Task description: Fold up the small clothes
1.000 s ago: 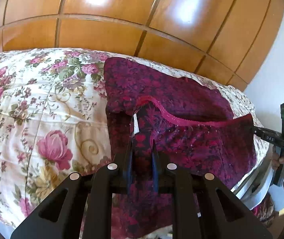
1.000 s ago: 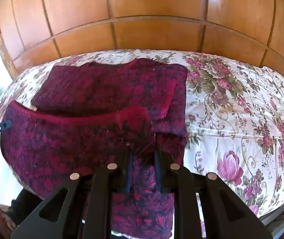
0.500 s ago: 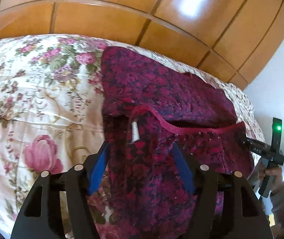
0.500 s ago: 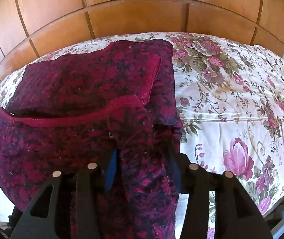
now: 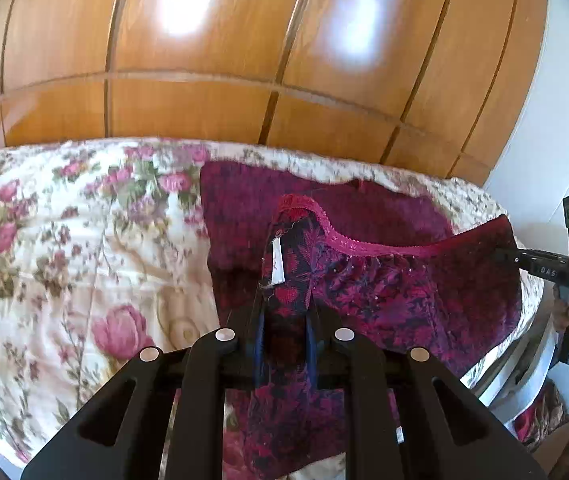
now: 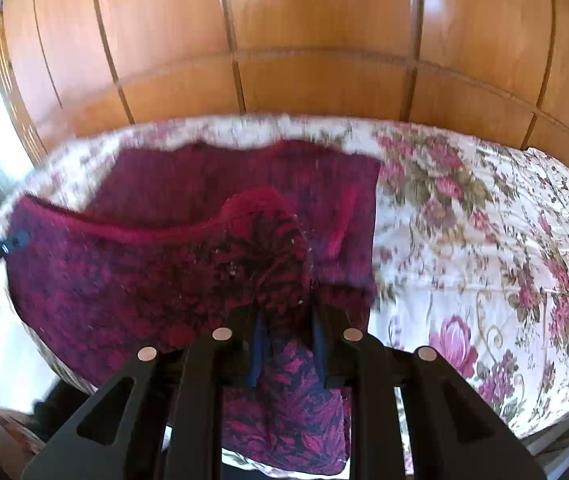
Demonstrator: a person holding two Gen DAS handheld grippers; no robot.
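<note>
You've got both claws, left claw (image 5: 284, 316) and right claw (image 6: 284, 320), pinching the dark red floral-print knit garment (image 5: 404, 292) by its lace-trimmed waistband; right's closing. Waistband's stretched sideways between them, and the folded part lies straight ahead on the bed (image 5: 64, 260).

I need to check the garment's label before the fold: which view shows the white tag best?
The left wrist view: the white tag hangs in plain sight on the dark red garment, just beyond the left gripper, whose jaws are shut on the cloth. Any print on it is unreadable. The right wrist view shows no tag.

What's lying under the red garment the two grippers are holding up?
Under the lifted garment lies a second dark red garment, spread on the floral bedspread. Its near part is covered, so its full shape stays unseen.
</note>
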